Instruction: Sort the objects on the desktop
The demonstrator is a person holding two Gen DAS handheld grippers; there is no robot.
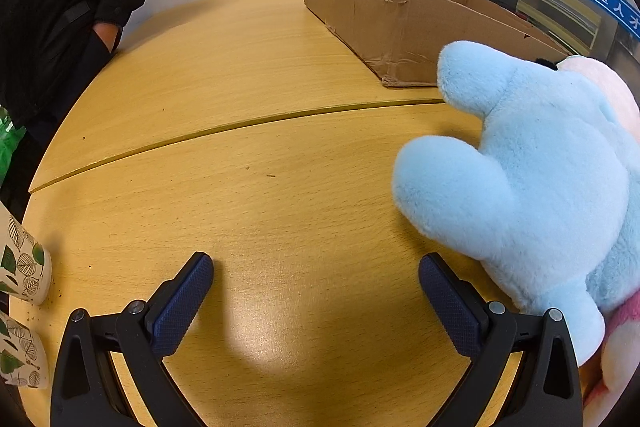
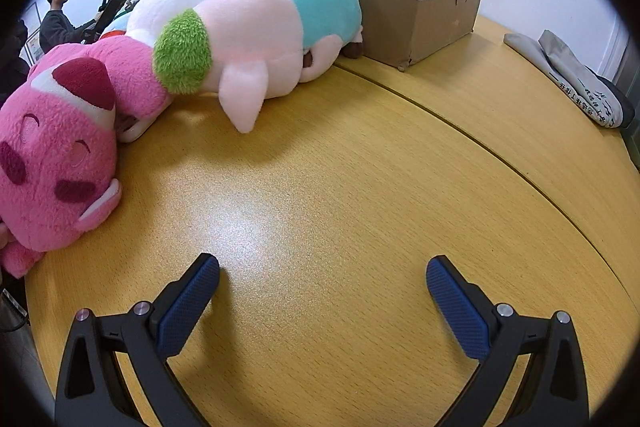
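The sorting looks barely begun, by my reading; the left gripper (image 1: 316, 287) and the right gripper (image 2: 323, 291) both hover over bare wood with fingers spread wide apart and nothing between them; the cardboard box (image 1: 400, 27) shows no contents from either view (its inside is mostly hidden by its walls); all 3 soft toys lie out on the table (image 2: 340, 187). The light blue plush (image 1: 520, 179) sits just beside the left gripper's right-hand finger; the pink plush (image 2: 60, 155) lies at the table's left edge, touching the pale pink and teal plush (image 2: 260, 31), whose far end rests against the box. 2 leaf-printed paper cups (image 1: 24, 267) stand at the left rim; a folded grey cloth bag (image 2: 572, 83) lies well apart on the right. The surface is yellow wood-grain laminate split by a curved seam; white walls, 2 bystanders in dark clothing and a blue sign lie beyond.
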